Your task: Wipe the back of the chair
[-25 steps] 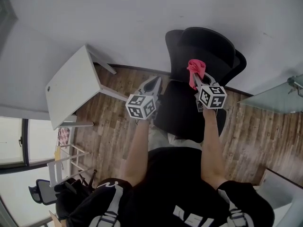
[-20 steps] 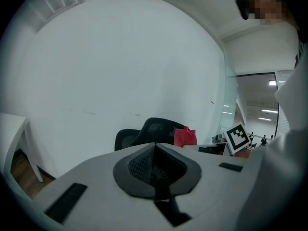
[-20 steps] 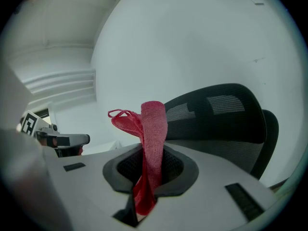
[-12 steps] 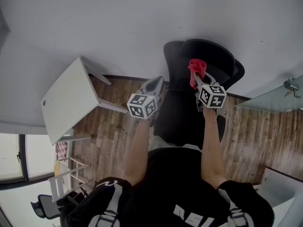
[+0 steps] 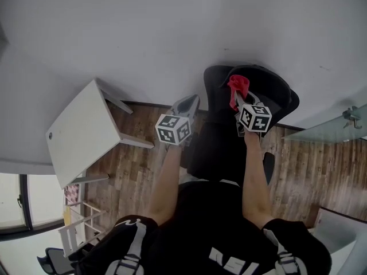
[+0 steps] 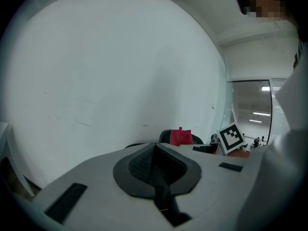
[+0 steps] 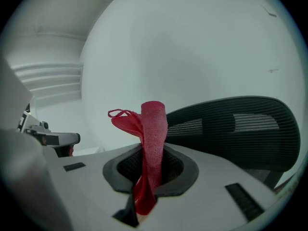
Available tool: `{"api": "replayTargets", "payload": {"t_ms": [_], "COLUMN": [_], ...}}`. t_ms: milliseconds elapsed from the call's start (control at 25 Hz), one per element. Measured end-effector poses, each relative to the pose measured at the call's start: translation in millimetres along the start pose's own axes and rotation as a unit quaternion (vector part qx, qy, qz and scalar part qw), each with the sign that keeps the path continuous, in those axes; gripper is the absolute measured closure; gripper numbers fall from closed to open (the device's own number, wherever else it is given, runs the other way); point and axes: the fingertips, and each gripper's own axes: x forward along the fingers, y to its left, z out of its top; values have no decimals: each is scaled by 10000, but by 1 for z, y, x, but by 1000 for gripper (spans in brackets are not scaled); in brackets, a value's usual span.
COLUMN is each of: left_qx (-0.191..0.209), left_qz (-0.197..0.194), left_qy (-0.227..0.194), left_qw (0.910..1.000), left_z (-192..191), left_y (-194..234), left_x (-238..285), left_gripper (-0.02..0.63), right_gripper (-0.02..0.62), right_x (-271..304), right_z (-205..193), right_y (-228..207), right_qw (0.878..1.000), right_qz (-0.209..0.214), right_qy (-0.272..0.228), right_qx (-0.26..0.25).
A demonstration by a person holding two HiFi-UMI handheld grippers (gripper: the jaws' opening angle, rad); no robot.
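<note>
A black office chair stands against the white wall, its mesh back filling the right of the right gripper view. My right gripper is shut on a red cloth that sticks up from its jaws, held just in front of the chair's back near its top. My left gripper is shut with nothing in it, left of the chair and pointing at the wall. The left gripper view shows the red cloth and the chair's top edge beyond its jaws.
A white table stands at the left by the wall. A glass surface lies at the right. The floor is wood plank. The chair's seat is right in front of my body.
Both grippers have moved a little forward and up toward the wall. The red cloth now sits higher on the chair's back.
</note>
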Motion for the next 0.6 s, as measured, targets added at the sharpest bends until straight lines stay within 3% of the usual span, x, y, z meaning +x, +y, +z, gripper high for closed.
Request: {"api": "replayTargets", "payload": {"t_ms": [600], "left_qx": [108], "left_qz": [-387], "left_qy": [154], "left_qw": [9991], "left_z": [11], "left_y": [13], "left_x": [37], "left_gripper": [583], "right_gripper": [526], "right_x": [42], "right_z": [-2], "right_y": [-7], "right_qw": [9997], "right_qz": [-186], "right_qy": [145], "right_qx": [110]}}
